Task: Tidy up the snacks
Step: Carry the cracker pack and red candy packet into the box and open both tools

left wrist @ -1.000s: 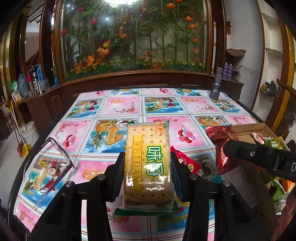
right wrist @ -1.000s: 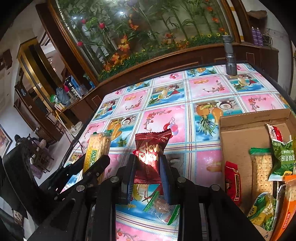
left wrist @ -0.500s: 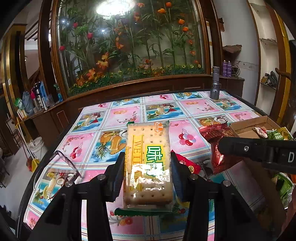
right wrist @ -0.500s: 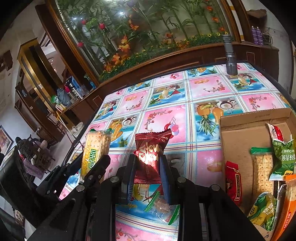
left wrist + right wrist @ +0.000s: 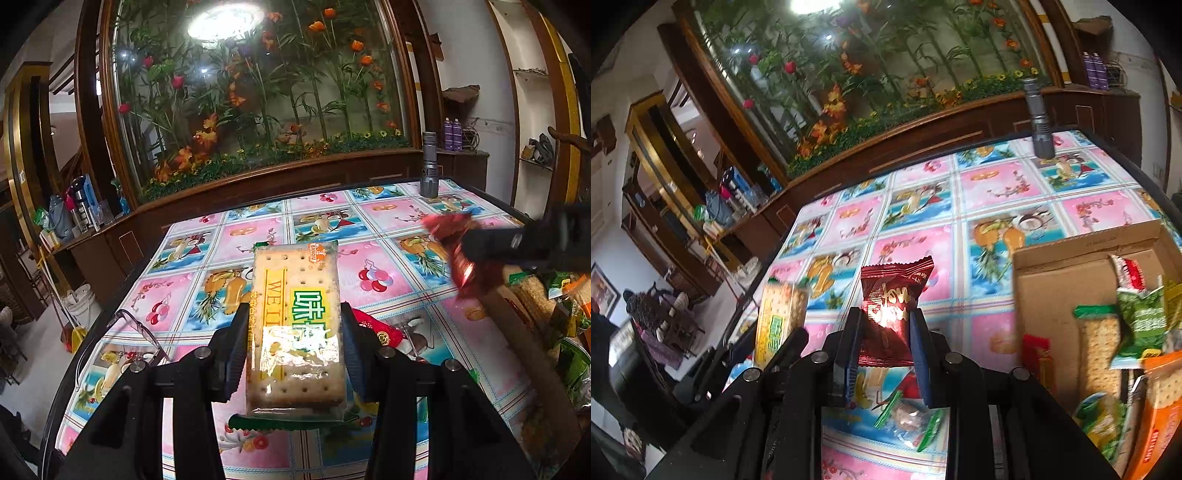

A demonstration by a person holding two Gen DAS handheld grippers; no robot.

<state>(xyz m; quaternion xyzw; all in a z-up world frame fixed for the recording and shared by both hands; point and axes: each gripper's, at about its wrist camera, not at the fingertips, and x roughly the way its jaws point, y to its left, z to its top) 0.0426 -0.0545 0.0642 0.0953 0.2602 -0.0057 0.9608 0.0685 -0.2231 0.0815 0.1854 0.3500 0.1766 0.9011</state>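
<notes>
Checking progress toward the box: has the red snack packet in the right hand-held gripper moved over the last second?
Yes. In the left wrist view the red snack packet has risen and shifted right, toward the cardboard box, judged against the tablecloth.

The cracker packet reads "WEI", partly hidden.

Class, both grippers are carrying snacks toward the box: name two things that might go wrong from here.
1. The red packet is pinched low between the right gripper fingers; the glossy wrapper might slip out.
2. The cardboard box already looks crowded, so the cracker pack in the left gripper may land on other snacks.
</notes>
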